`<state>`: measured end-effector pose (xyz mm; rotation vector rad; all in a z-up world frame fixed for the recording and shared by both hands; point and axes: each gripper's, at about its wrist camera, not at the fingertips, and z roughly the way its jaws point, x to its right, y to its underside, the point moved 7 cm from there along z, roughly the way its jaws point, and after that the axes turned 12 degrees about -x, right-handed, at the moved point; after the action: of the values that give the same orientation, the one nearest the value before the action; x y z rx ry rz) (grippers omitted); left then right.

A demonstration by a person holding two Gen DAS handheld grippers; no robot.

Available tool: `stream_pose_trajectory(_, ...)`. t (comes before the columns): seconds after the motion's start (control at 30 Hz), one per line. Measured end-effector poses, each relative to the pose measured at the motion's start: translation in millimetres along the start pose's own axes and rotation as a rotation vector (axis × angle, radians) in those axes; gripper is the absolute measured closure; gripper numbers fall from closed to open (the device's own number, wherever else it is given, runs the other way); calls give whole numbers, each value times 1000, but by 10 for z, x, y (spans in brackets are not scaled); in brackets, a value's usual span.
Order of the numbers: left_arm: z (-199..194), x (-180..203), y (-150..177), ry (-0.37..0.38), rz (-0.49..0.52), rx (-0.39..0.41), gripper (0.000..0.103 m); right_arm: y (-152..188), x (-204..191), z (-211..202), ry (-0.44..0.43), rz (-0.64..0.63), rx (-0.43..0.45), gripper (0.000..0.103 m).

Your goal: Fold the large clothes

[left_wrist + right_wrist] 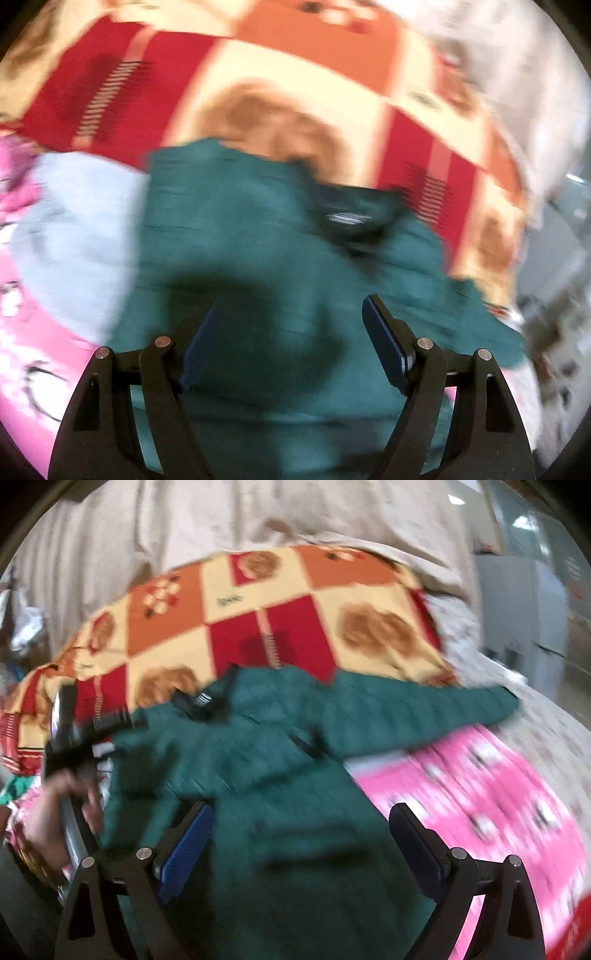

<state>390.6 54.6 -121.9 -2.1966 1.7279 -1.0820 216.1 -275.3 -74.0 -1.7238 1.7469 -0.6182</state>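
A dark green knitted garment (240, 229) lies spread on the bed, blurred by motion. Its dark collar with striped trim (349, 218) points toward the far side. My left gripper (290, 302) hovers over the garment's body, open, with nothing between its blue pads. In the right wrist view the same garment (288, 812) fills the middle, one sleeve (424, 709) stretched to the right and the collar (203, 701) at the upper left. My right gripper (303, 806) stands open above the cloth, with nothing gripped. A person's hand (51, 812) holds the other gripper's handle at the left edge.
A red, orange and cream checked blanket (295, 609) lies beyond the garment. A pink patterned cover (480, 794) spreads under it to the right. A pale blue cloth (74, 229) sits at the garment's left. Beige fabric (221, 513) rises behind, and a grey cabinet (517, 602) stands far right.
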Motion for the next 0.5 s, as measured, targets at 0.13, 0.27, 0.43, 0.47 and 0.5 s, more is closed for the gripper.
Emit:
stream_pose_trajectory(0.13, 110, -413, -40, -59, -105, -11, 26, -403, -326, 661, -119, -49, -77, 8)
stream_pose_trajectory(0.27, 228, -477, -4, -69, -142, -30, 25, -548, -432, 1479, -226, 22, -213, 10)
stream_pose_trajectory(0.43, 420, -414, 98, -75, -178, -95, 25, -354, -155, 2442, -132, 125, -465, 17)
stream_pose_trajectory(0.47, 454, -406, 109, -70, -182, -104, 25, -369, -113, 2505, -149, 159, -457, 17)
stream_pose_trajectory(0.5, 470, -399, 120, -71, -179, -105, 25, -408, -105, 2523, -145, 161, -443, 16)
